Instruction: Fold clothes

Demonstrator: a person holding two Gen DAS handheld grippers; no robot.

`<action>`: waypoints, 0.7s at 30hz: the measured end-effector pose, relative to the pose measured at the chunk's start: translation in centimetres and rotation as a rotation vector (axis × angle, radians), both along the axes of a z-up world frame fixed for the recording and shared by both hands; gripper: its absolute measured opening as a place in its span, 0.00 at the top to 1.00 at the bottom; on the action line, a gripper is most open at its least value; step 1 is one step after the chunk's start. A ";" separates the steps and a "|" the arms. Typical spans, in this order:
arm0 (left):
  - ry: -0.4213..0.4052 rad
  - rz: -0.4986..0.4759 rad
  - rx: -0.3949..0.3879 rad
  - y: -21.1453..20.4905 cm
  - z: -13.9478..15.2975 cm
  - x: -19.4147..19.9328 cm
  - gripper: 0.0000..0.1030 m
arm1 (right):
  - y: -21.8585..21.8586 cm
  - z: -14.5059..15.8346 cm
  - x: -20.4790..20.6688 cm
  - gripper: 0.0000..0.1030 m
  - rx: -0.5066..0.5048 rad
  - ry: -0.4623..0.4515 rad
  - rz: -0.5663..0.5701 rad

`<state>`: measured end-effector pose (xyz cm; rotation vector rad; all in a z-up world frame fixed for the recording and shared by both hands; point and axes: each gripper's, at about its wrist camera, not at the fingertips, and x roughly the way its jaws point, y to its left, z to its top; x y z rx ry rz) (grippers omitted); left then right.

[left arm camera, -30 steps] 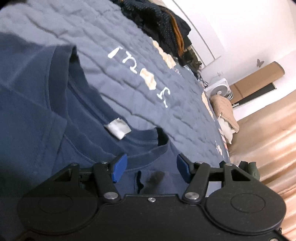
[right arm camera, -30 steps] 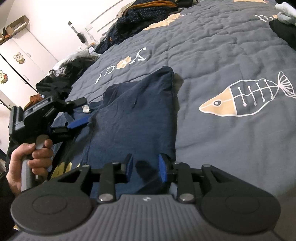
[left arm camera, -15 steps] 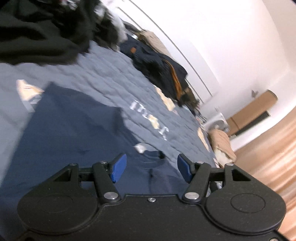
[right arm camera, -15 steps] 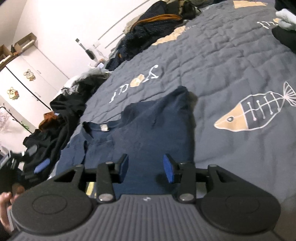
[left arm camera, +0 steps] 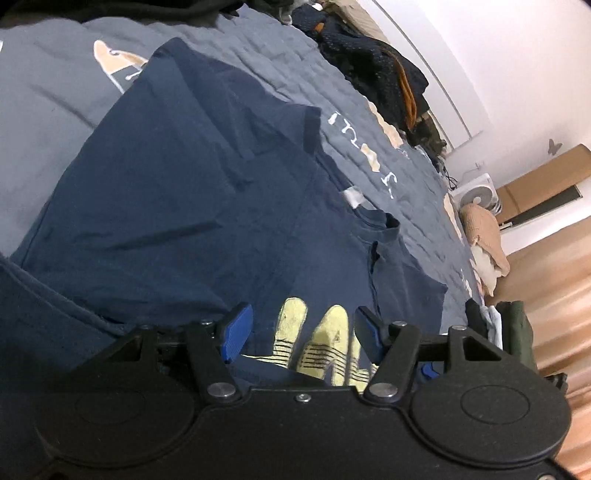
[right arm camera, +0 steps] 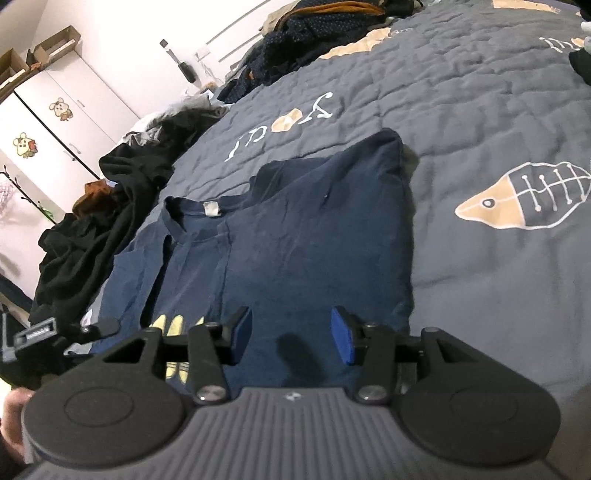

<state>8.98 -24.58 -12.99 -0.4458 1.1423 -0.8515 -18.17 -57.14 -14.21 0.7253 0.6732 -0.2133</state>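
Observation:
A navy T-shirt (left arm camera: pixel 192 206) lies on the grey quilt, both side parts folded in over the middle, with a white neck label (left arm camera: pixel 352 197) and a yellow print (left arm camera: pixel 325 332) showing. It also shows in the right wrist view (right arm camera: pixel 295 236), label (right arm camera: pixel 211 208) at the collar. My left gripper (left arm camera: pixel 301 332) is open and empty, just above the print near the shirt's lower part. My right gripper (right arm camera: pixel 291 334) is open and empty over the folded right side. The left gripper body (right arm camera: pixel 55 332) shows at the lower left of the right wrist view.
The grey quilt (right arm camera: pixel 480 110) has fish and letter prints. Dark clothes are heaped (right arm camera: pixel 110 206) left of the shirt and a second pile (right arm camera: pixel 314 18) lies at the far edge. Folded clothes (left arm camera: pixel 487 240) and a fan (left arm camera: pixel 476 192) are beyond the bed.
Both grippers have pulled back from the shirt toward its lower part. The right gripper's fingers have spread wider. The left gripper has swung away from the collar and the yellow print has come into view.

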 end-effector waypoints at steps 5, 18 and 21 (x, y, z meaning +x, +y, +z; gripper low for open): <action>-0.025 0.058 -0.077 2.0 1.6 -0.5 0.41 | -0.4 0.6 -1.5 0.54 0.000 -0.023 -0.050; -0.201 0.032 -0.005 4.0 4.9 -5.5 0.40 | 3.7 2.8 -5.8 0.54 -0.123 -0.006 -0.114; -0.216 0.014 0.020 4.5 5.0 -6.6 0.40 | 5.4 3.1 -6.3 0.54 -0.158 0.016 -0.089</action>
